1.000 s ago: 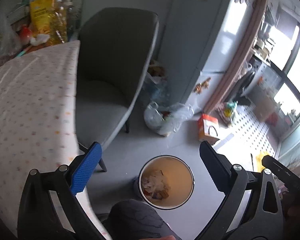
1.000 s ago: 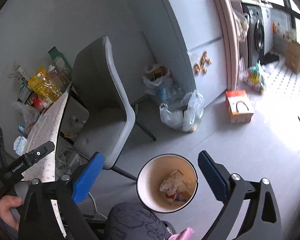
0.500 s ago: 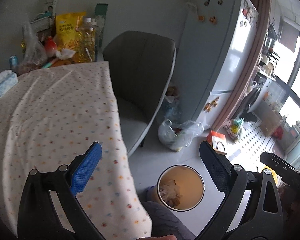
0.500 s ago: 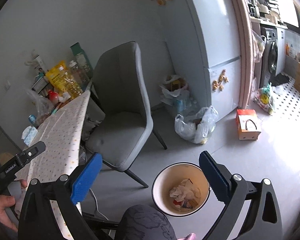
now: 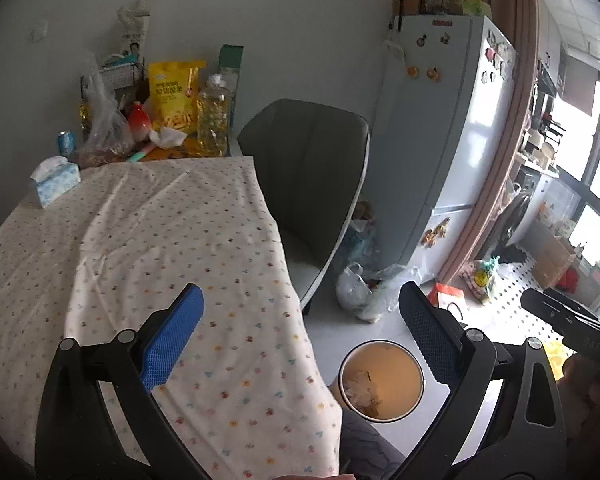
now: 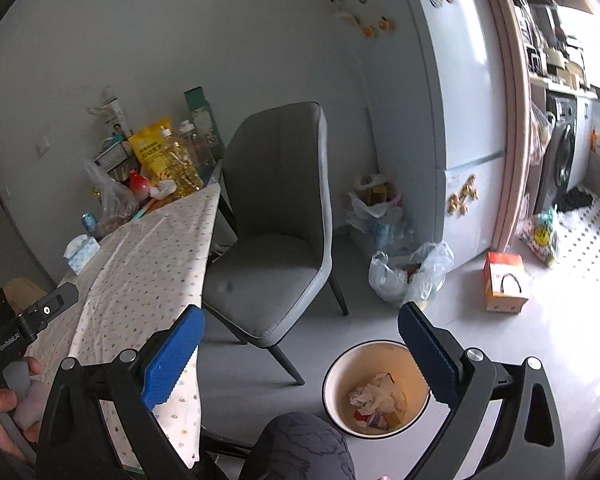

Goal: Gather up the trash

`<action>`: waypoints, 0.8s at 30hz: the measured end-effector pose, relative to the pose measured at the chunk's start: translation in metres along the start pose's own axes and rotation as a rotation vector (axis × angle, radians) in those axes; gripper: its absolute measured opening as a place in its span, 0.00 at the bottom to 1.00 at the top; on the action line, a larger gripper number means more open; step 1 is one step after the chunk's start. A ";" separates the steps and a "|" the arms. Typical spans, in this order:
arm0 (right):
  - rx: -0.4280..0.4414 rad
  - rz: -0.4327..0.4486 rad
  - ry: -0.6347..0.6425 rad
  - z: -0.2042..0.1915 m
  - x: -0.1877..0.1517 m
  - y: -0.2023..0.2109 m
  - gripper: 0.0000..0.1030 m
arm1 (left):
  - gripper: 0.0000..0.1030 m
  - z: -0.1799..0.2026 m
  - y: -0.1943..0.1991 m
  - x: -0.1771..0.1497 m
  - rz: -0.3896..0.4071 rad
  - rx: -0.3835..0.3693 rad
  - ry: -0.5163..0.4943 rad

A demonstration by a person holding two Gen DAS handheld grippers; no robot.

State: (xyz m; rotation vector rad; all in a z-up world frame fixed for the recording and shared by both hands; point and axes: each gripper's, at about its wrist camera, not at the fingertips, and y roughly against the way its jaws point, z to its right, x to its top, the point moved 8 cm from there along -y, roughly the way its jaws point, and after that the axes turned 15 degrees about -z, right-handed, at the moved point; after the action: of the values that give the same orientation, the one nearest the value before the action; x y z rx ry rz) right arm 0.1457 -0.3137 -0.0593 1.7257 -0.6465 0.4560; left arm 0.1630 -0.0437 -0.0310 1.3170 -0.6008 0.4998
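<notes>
Standing beside the table edge, the bin has bare floor around.

Daylight pours in from the windows at the right edge of both views and blows the floor there out to white glare; the wall stays dim and grey. The tablecloth is evenly lit, its dots mildly soft; the chair casts only a faint shadow. Fisheye bending curves the fridge and darkens every corner.
</notes>
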 end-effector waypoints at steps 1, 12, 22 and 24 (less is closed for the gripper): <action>-0.002 0.007 0.012 -0.004 -0.001 0.004 0.92 | 0.94 -0.001 0.003 -0.003 0.000 -0.001 0.001; 0.023 0.045 0.092 -0.039 -0.011 0.030 0.92 | 0.94 -0.015 0.042 -0.022 0.038 0.032 0.005; 0.050 0.068 0.131 -0.059 -0.018 0.044 0.92 | 0.94 -0.019 0.064 -0.026 0.072 0.052 0.005; 0.054 0.068 0.137 -0.061 -0.019 0.044 0.92 | 0.94 -0.019 0.066 -0.026 0.076 0.052 0.005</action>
State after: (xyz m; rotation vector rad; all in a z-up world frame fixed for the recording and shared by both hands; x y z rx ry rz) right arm 0.1053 -0.2590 -0.0227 1.7107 -0.5994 0.6389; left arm 0.1031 -0.0126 -0.0024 1.3454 -0.6391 0.5842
